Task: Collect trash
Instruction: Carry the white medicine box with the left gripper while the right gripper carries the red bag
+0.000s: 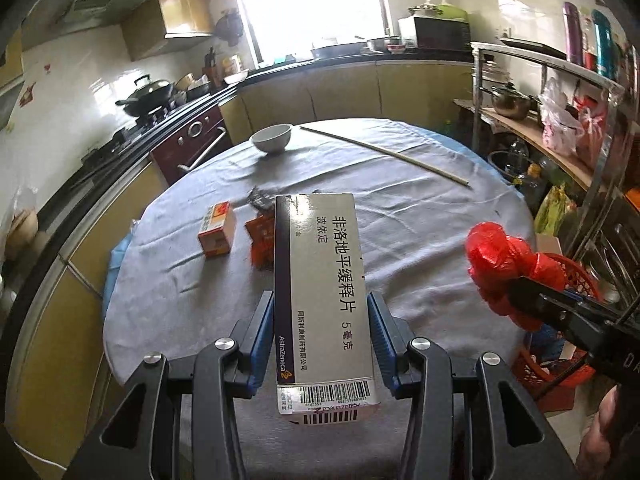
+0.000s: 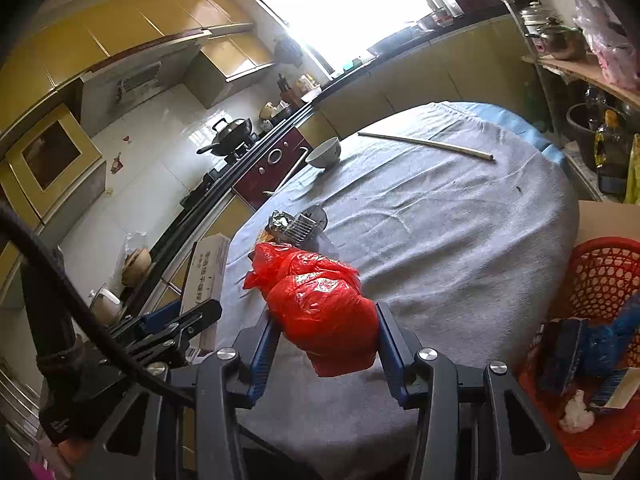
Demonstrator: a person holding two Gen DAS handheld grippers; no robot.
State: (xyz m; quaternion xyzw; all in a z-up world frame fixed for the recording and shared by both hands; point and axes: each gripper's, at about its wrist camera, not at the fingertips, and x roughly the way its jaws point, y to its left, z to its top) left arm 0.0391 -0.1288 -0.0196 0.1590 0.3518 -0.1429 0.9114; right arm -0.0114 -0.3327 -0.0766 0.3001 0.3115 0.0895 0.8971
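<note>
Both tongs loaded, probably for one trip. Left gripper (image 1: 320, 322) pinched pill box (image 1: 320, 280) by long sides, centre frame, lifted off table (image 1: 420, 216). Right gripper (image 2: 324, 330) squeezed red bag (image 2: 320, 304), mid-frame. Red basket (image 2: 600, 276) sat lower right, likely dump spot. Orange box (image 1: 217, 229) and wrappers (image 1: 262, 236) left on table.

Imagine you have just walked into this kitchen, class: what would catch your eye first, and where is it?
First, the crumpled red plastic bag clamped in the right gripper, above the grey-clothed round table. Next, the grey-and-white medicine box with bold Chinese lettering, gripped by the left gripper. The red plastic basket beside the table's right edge already holds rubbish.
</note>
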